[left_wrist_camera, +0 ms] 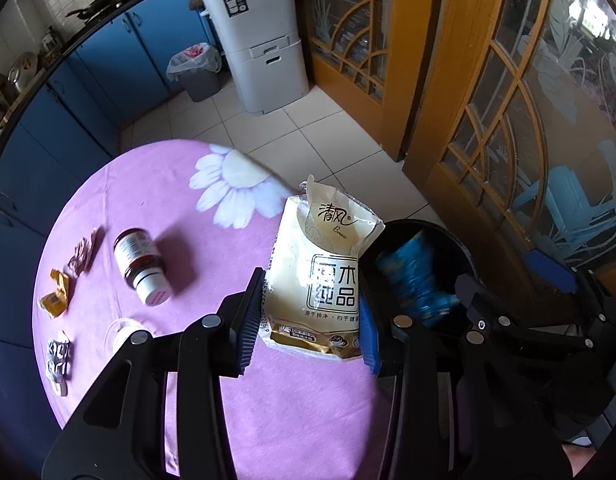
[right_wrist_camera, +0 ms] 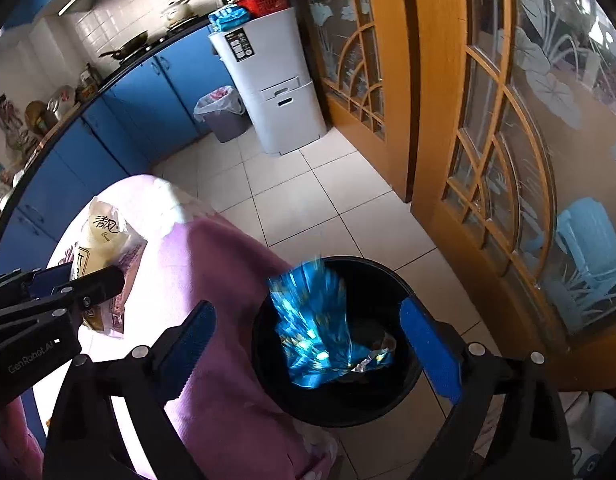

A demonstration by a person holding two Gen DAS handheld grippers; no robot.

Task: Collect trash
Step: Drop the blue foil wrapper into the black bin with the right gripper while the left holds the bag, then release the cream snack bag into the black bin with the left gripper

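Observation:
My left gripper (left_wrist_camera: 308, 320) is shut on a cream tissue pack wrapper (left_wrist_camera: 320, 264) and holds it upright over the right edge of the round pink table (left_wrist_camera: 180, 208). The wrapper also shows in the right wrist view (right_wrist_camera: 104, 240). My right gripper (right_wrist_camera: 308, 344) is open above the black trash bin (right_wrist_camera: 388, 408) on the floor beside the table. A shiny blue wrapper (right_wrist_camera: 312, 320), blurred, is in the bin's mouth between the fingers, touching neither. On the table lie a dark bottle (left_wrist_camera: 142, 266) on its side, an orange wrapper (left_wrist_camera: 56, 294), a brown wrapper (left_wrist_camera: 84, 254) and a black-and-white wrapper (left_wrist_camera: 58, 356).
A clear cup (left_wrist_camera: 122, 332) stands near my left gripper. Blue kitchen cabinets (left_wrist_camera: 108, 64) run along the left. A grey bin with a bag (left_wrist_camera: 196, 68) and a white unit (left_wrist_camera: 264, 40) stand behind. Wooden glass doors (left_wrist_camera: 508, 120) close off the right.

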